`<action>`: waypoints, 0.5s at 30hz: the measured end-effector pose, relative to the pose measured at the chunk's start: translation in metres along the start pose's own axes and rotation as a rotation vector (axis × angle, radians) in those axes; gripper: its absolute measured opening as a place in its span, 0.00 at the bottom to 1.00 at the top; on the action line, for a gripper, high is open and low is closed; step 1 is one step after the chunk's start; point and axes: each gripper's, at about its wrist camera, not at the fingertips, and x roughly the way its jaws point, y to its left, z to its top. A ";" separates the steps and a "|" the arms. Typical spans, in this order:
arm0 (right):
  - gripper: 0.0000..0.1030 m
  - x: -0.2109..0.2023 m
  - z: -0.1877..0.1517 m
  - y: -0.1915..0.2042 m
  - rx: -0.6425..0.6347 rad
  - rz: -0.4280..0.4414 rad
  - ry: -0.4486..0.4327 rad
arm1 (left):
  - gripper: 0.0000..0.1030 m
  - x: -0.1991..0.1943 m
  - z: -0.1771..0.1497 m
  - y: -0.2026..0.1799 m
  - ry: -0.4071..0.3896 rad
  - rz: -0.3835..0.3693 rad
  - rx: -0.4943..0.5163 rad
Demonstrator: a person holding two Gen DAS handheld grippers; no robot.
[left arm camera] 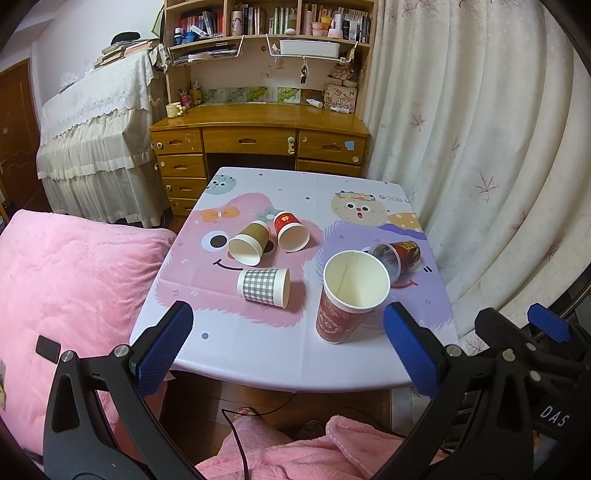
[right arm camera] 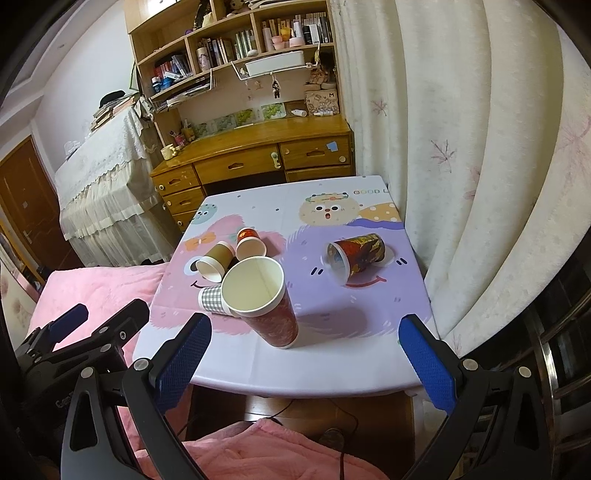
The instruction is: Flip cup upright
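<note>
One tall red cup (left arm camera: 349, 295) stands upright near the front of the tabletop (left arm camera: 258, 362); four others lie on their sides, the checked cup (left arm camera: 263, 287) nearest. Both left tongs (left arm camera: 288, 347) and right tongs (right arm camera: 306, 354) hang released, empty, short of the edge. Next step is likely reaching for a fallen cup, gripping its wall and tipping it up.

wooden desk (left arm camera: 258, 122), bookshelf (left arm camera: 266, 22), curtain (left arm camera: 480, 147)

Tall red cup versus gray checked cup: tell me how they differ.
The tall red cup stands upright, mouth up; the gray checked cup lies on its side. The tall red cup is taller and red-patterned; the gray checked cup is shorter, gray-and-white. Both are empty with white insides, on the table.
</note>
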 end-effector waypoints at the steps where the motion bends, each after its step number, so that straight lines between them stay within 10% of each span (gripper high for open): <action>1: 1.00 0.001 -0.001 0.000 0.003 0.002 0.003 | 0.99 0.000 -0.001 -0.001 -0.001 0.000 0.000; 15: 1.00 0.007 0.000 -0.002 0.029 -0.001 0.032 | 0.99 0.000 -0.003 -0.006 0.000 0.011 -0.001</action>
